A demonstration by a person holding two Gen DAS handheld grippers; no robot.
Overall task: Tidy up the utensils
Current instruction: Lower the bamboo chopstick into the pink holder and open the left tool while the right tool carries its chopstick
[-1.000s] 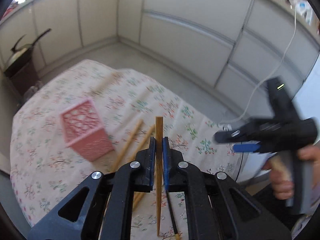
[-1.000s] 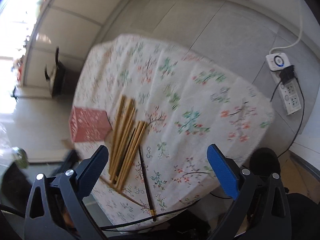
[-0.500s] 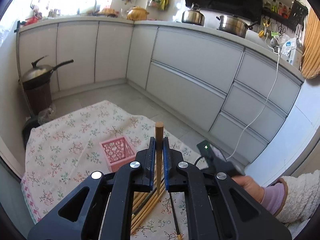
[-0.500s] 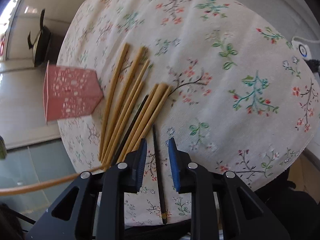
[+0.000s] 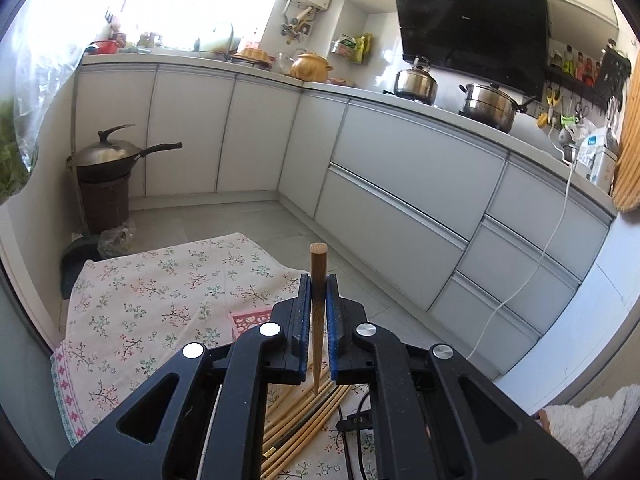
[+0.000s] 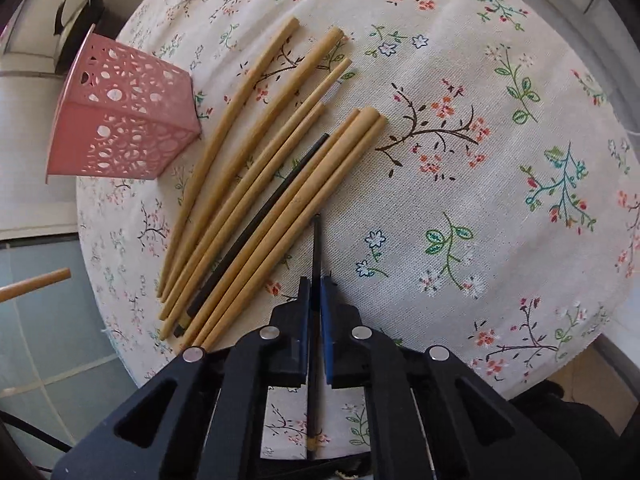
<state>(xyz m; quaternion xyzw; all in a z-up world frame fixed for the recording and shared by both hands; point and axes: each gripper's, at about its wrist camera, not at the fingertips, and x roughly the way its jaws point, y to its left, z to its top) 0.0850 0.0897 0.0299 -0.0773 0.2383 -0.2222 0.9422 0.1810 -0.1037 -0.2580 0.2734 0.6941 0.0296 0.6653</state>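
Counter, round, draped in floral cloth: carries all items.
Pink perforated plastic basket: at the counter's left edge in the right wrist view, seemingly empty.
Loose row of tan bamboo chopsticks, one black among them: just beside the basket, unsorted.
Left claw: pinching one brown wooden chopstick, raised above the counter.
Right claw: jaws have just been closing, now pressed onto a slim black chopstick lying on the cloth.
Step, judged: early collection. Next move calls for lifting the black stick and delivering both into the basket.
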